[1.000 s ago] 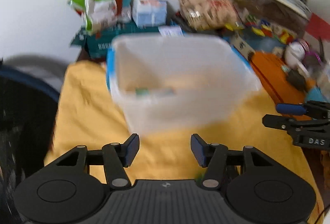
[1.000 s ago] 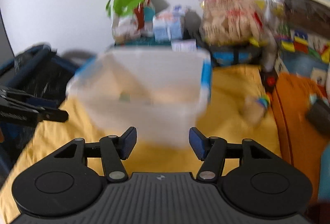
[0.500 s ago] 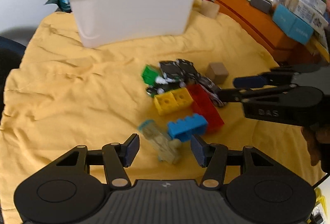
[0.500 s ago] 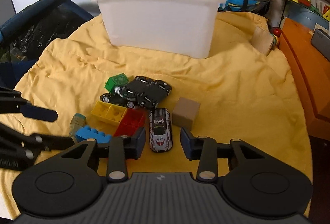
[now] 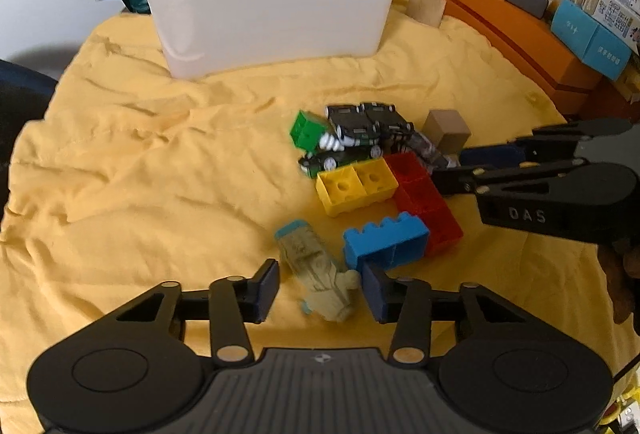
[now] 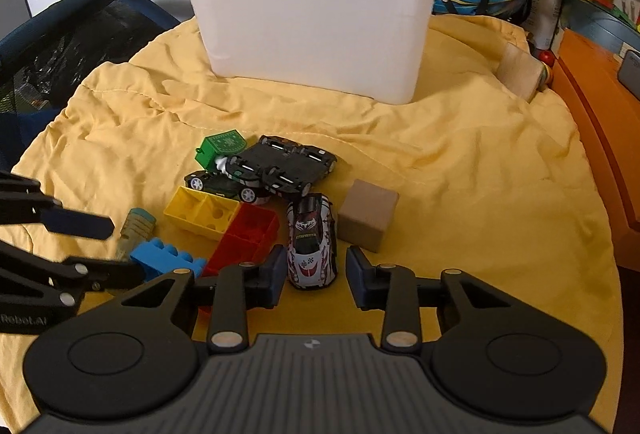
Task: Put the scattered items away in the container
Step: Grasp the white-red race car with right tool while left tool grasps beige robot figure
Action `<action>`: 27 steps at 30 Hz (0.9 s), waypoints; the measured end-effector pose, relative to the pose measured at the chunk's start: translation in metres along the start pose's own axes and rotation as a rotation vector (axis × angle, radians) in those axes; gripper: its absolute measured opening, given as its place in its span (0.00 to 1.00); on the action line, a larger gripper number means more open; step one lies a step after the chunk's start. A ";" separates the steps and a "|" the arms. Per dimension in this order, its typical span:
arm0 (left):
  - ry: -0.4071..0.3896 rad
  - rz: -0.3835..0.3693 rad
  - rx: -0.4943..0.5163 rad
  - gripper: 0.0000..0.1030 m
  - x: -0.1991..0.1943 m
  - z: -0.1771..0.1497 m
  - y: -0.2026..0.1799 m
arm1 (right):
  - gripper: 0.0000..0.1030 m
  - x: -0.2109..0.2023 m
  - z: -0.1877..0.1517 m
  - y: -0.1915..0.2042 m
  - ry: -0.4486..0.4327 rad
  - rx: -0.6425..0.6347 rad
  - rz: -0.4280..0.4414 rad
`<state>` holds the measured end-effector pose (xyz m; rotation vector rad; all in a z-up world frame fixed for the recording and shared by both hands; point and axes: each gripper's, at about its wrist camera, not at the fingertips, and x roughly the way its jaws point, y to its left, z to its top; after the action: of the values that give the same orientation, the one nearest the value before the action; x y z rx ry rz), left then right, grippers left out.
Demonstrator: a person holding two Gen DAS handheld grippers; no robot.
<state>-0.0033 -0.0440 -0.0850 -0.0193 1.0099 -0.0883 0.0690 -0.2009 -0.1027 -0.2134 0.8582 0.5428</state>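
Both tongs spread wide, each straddling a toy.

Left tongs (image 5: 318, 288) gape around the pale figure (image 5: 316, 270), its long axis slanting away leftward. Right tongs (image 6: 316, 274) bracket the white car (image 6: 311, 241), nose pointing straight back between them. The container (image 6: 316, 22) sits beyond the pile on the yellow blanket (image 6: 460, 170).

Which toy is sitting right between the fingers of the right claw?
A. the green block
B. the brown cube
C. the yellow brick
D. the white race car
D. In the right wrist view, the white race car lies between the open fingers of the right claw, while the brown cube sits off to its right side.
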 end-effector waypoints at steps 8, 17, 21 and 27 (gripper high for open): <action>-0.005 0.018 -0.024 0.39 0.010 0.002 0.005 | 0.36 0.012 0.002 0.002 0.015 0.002 0.000; -0.019 0.009 -0.034 0.39 0.010 0.006 0.012 | 0.32 0.013 0.006 -0.002 0.009 0.016 0.015; -0.043 0.020 -0.047 0.39 0.001 0.012 0.021 | 0.32 0.000 0.003 -0.005 -0.009 0.035 0.013; -0.095 0.030 -0.072 0.39 -0.019 0.024 0.039 | 0.32 -0.024 0.006 -0.008 -0.053 0.051 0.010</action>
<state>0.0097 -0.0046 -0.0584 -0.0735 0.9174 -0.0234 0.0643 -0.2146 -0.0810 -0.1474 0.8214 0.5334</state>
